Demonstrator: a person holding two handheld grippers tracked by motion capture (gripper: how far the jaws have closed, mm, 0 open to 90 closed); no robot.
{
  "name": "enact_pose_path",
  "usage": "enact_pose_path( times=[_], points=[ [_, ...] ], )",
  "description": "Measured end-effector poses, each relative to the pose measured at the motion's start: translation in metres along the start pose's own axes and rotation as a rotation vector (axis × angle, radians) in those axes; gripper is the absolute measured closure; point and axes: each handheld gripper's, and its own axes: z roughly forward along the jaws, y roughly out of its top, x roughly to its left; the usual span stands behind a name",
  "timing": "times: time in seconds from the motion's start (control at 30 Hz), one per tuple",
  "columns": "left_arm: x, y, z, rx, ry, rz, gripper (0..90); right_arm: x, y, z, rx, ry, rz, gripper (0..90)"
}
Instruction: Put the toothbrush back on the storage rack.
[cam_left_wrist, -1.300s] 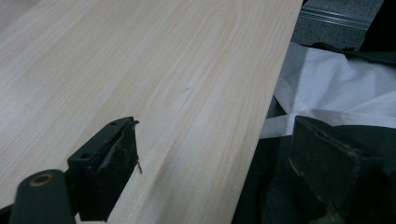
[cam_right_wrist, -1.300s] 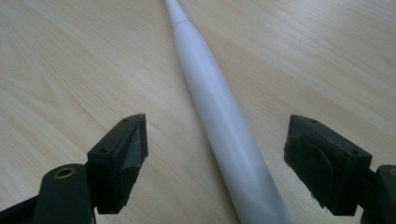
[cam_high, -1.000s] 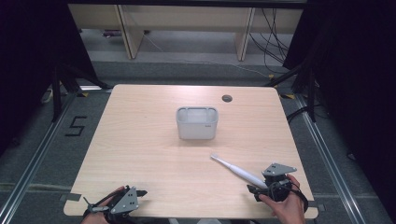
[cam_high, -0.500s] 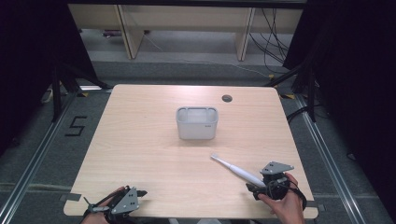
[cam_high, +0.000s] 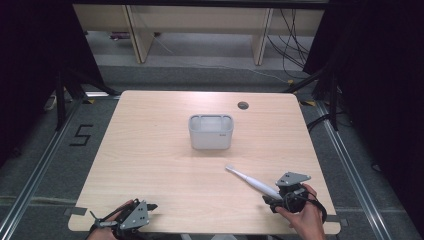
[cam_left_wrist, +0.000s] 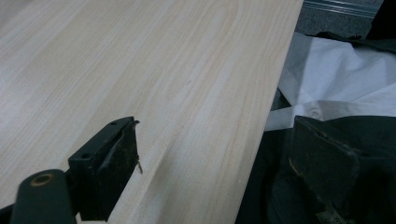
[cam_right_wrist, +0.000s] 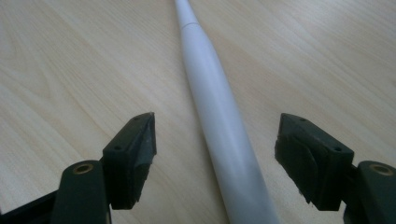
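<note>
Toothbrush lying between right gripper's spread jaws, untouched, on table

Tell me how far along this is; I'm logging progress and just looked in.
Nothing looks done: the white toothbrush lies flat on the table, apart from the grey bin. In hand: the right gripper is open, jaws straddling the handle. Left: closing, lifting. The left gripper rests open at the table's edge.

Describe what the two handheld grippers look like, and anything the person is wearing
Both the left gripper and the right gripper are black metal frames, each topped by a grey three-cornered plate. Their jaws are black angular blocks with small bolt holes and dark pads on the inner faces. A black strap or cable loops around the right wrist. White and dark fabric shows beside the table edge.
</note>
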Motion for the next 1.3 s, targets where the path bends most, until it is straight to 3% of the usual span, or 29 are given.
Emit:
enact_pose_path(
  times=[0.1, 0.27, 0.43, 0.6, 0.63, 0.7, 0.77, 1.0, 1.3],
  points=[
    [0.0, 0.0, 0.001, -0.011, 0.002, -0.013, 14.9, 0.001, 0.004, 0.0, 0.018, 0.0, 0.012, 30.0],
    [0.001, -0.001, 0.001, -0.004, 0.007, -0.001, 14.9, 0.0, 0.009, 0.003, 0.012, -0.005, -0.01, 30.3],
    [0.001, -0.001, 0.001, -0.004, 0.005, -0.003, 14.9, 0.002, 0.017, 0.008, 0.042, 0.009, 0.02, 30.4],
    [0.0, -0.001, 0.001, -0.011, 0.004, -0.019, 14.9, 0.0, 0.021, 0.014, 0.048, 0.007, 0.005, 32.5],
    [0.001, -0.001, 0.0, -0.005, 0.003, -0.01, 14.9, -0.002, 0.023, 0.014, 0.056, 0.018, -0.031, 34.4],
    [0.001, -0.001, 0.0, -0.006, 0.002, -0.01, 14.8, -0.001, 0.026, 0.016, 0.064, 0.008, -0.009, 34.8],
    [0.001, -0.001, 0.0, -0.002, 0.001, -0.009, 14.8, -0.001, 0.027, 0.019, 0.069, 0.005, -0.031, 35.0],
    [0.0, -0.002, 0.002, -0.015, 0.006, -0.024, 14.8, -0.002, 0.038, 0.028, 0.153, 0.025, -0.077, 43.0],
    [0.0, -0.002, 0.001, -0.017, 0.005, -0.024, 14.9, -0.002, 0.047, 0.036, 0.232, 0.064, -0.095, 50.1]
  ],
)
